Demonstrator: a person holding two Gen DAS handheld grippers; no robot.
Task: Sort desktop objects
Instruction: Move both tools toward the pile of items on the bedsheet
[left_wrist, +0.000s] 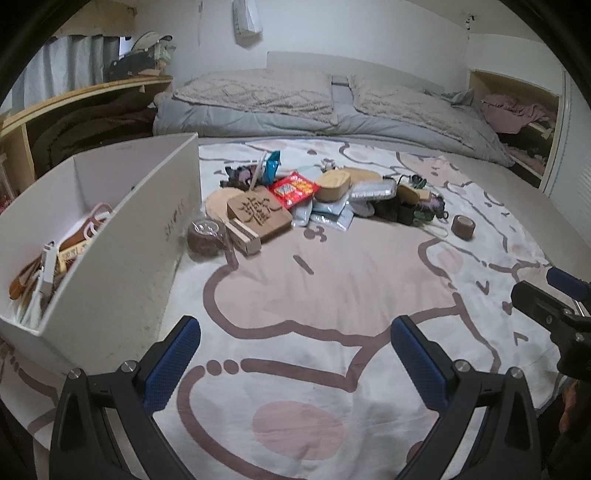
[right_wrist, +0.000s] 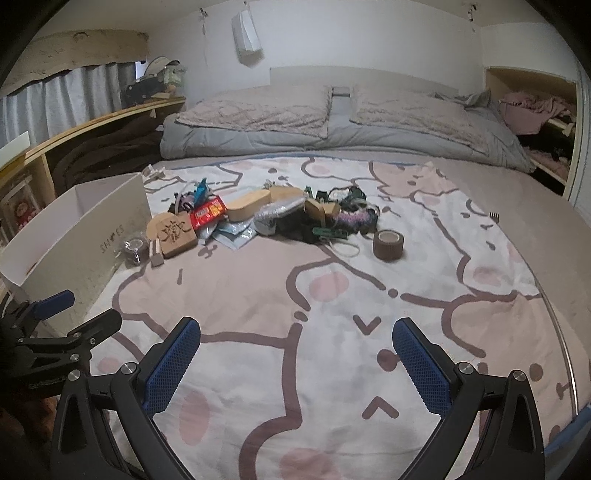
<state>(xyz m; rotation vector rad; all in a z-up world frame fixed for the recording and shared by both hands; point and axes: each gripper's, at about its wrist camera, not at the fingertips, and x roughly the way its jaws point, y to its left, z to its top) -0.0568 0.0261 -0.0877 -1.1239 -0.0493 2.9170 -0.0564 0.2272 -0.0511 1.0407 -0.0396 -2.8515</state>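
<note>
Clutter pile (right_wrist: 266, 214) sits mid-blanket (right_wrist: 332, 314), just right of the big white box (left_wrist: 122, 236) that's already got a few bits inside. Brown tape roll (right_wrist: 388, 245) sits off by itself on the right. Left gripper (left_wrist: 295, 362) and right gripper (right_wrist: 295, 363) both hover low, jaws wide apart, holding nothing.

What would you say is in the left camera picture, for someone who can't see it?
An open gripper hovers over a cartoon bedsheet, holding nothing. Ahead lies a pile of small things, including a carved wooden block and a red snack packet. A white box on the left holds some items.
</note>
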